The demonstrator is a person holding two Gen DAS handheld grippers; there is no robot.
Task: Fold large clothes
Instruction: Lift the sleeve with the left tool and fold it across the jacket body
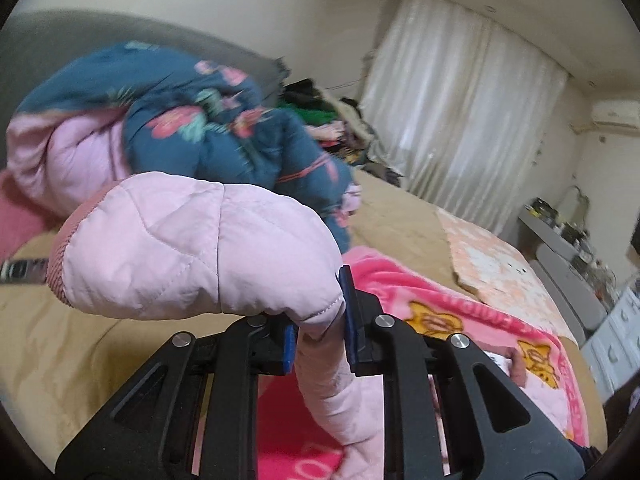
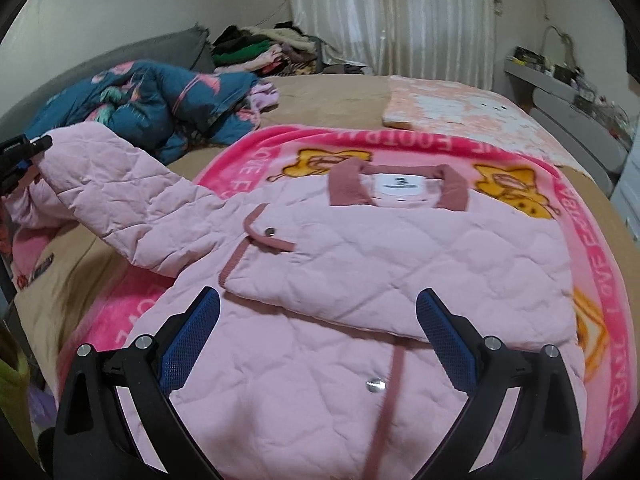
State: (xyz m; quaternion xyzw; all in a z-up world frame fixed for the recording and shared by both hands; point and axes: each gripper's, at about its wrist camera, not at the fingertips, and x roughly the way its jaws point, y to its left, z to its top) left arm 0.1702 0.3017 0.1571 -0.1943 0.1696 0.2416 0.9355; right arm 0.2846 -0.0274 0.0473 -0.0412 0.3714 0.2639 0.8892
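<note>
A pink quilted jacket (image 2: 360, 272) lies flat on a pink cartoon blanket (image 2: 592, 216) on the bed, collar away from me, its right side folded over the body. My left gripper (image 1: 318, 330) is shut on the jacket's left sleeve (image 1: 192, 248) near the ribbed cuff and holds it raised above the bed. It shows at the left edge of the right wrist view (image 2: 24, 156), with the sleeve (image 2: 120, 196) stretched up to it. My right gripper (image 2: 318, 340) is open and empty, hovering over the jacket's lower front.
A crumpled blue floral quilt (image 2: 160, 108) lies at the bed's far left. A peach patterned cloth (image 2: 452, 116) lies at the far right. A pile of clothes (image 2: 264, 52) sits by the white curtain (image 2: 392, 12). A cluttered shelf (image 2: 560, 76) stands on the right.
</note>
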